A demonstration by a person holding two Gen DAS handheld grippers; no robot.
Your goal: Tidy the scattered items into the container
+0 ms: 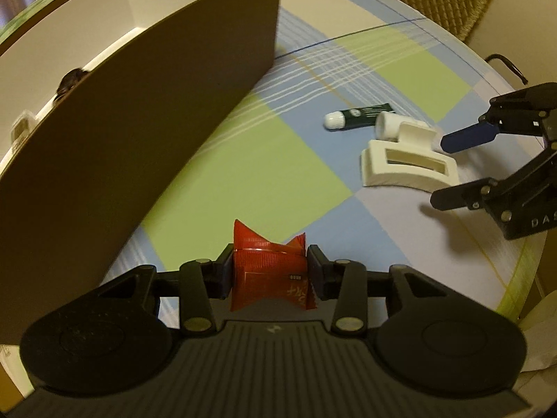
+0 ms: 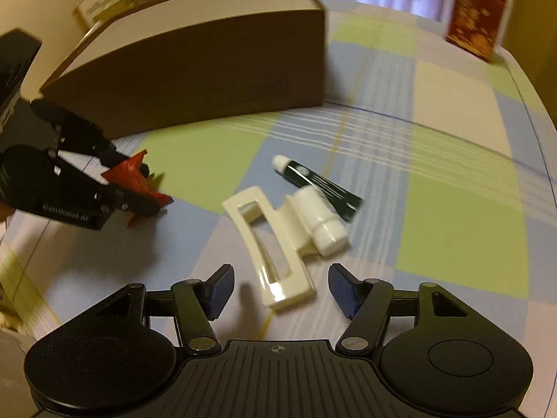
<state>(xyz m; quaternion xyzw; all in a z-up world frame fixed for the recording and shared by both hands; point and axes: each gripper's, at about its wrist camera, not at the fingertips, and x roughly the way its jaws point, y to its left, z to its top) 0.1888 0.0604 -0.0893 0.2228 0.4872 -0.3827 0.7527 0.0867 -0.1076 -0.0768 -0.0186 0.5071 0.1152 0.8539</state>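
Beside box [image 1: 139,111], left tool [image 1: 271,266] pinches red packet [image 1: 269,271] (level); right tool [image 2: 280,291] wide over clip [image 2: 275,261].

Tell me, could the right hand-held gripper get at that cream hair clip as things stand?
Probably yes. The right hand-held gripper is open, and the cream hair clip lies just ahead of its fingers on the tablecloth with nothing between. A white tube rests against the clip's far side.

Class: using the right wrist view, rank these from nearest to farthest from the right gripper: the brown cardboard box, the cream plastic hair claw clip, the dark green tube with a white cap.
From the right gripper:
1. Cream plastic hair claw clip, just ahead, between the open fingers.
2. Dark green tube with a white cap, beyond the clip, slightly right.
3. Brown cardboard box, at the back, left.
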